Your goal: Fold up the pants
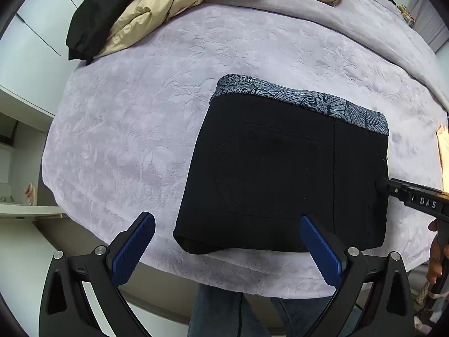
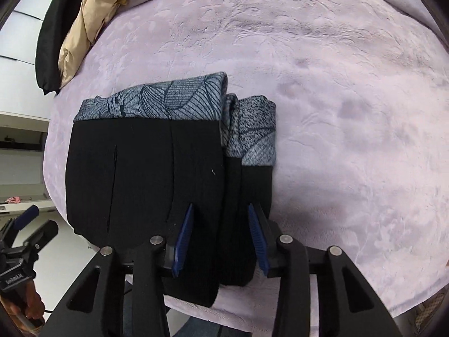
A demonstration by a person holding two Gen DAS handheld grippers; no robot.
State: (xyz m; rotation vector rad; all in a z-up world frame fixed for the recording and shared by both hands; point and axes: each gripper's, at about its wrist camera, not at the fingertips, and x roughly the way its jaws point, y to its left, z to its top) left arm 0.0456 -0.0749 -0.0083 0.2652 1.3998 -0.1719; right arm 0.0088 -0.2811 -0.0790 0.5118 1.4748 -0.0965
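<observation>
The folded black pants [image 1: 280, 168], patterned waistband on the far side, lie on the lilac bed blanket [image 1: 126, 126] near its front edge. The left gripper [image 1: 227, 250] hovers above them, fingers spread wide and holding nothing. The right gripper [image 2: 221, 238] straddles the stack's thick right edge, fingers [image 2: 183, 238] partly apart; whether they pinch the cloth I cannot tell.
</observation>
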